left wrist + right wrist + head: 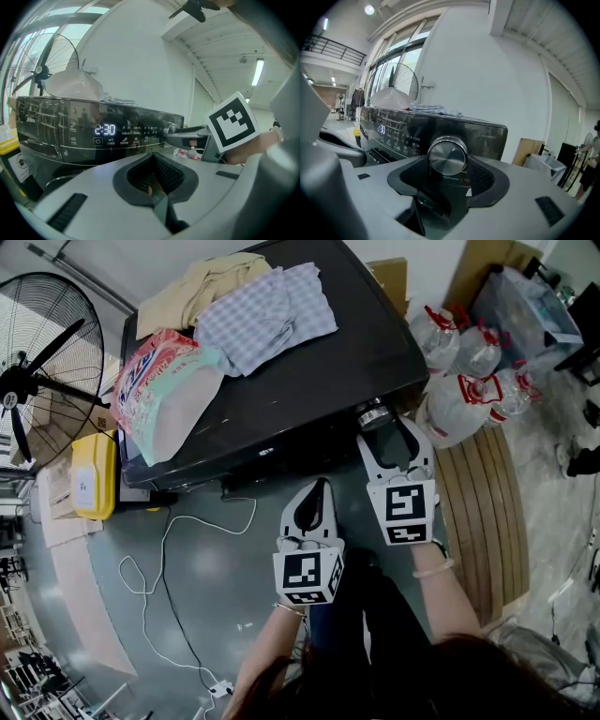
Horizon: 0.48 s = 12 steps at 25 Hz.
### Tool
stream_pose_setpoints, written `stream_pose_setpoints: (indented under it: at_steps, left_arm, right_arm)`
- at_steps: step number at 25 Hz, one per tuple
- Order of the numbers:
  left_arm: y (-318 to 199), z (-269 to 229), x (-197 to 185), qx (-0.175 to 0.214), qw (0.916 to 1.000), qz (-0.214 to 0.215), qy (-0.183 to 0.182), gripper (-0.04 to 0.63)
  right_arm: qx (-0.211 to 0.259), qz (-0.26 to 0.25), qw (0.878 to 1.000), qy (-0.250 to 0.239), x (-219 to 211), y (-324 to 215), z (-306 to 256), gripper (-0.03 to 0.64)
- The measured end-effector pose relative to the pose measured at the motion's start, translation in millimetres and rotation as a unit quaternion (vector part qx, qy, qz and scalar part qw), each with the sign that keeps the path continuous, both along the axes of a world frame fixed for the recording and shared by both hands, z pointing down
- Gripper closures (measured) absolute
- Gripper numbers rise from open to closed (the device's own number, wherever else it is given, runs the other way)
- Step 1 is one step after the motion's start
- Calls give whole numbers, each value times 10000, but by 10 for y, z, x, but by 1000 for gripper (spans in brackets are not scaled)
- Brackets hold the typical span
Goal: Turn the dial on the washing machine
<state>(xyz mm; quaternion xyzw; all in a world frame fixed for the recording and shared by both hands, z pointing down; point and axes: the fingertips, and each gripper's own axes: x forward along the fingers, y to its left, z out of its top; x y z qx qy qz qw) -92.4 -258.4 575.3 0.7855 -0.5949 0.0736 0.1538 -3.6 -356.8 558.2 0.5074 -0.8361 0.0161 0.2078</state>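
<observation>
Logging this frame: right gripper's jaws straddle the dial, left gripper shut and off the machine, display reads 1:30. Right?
One error: the display reads 2:30, not 1:30; the left gripper view shows it. The rest holds: the right gripper has its jaws straddling the dial, and the left gripper is shut and off the machine.

- left gripper (pixel 322 486), lower centre, jaws together on nothing.
- right gripper (pixel 385 431), right of it and higher, jaws spread wide.
- both forearms (pixel 448 601) bare, reaching up-frame.
</observation>
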Motion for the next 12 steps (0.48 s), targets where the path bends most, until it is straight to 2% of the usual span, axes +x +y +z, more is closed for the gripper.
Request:
stream_pose_setpoints:
  at_steps: [6,12]
  left_arm:
    - [-28,-6,0,4,10000,-7,8,578]
    - [-41,5,-8,-13,10000,-40,56,578]
  right_arm:
    - [-255,155,9976,-625,44,-17,31,333]
    - [-534,277,9897,-1300,57,-19,44,333]
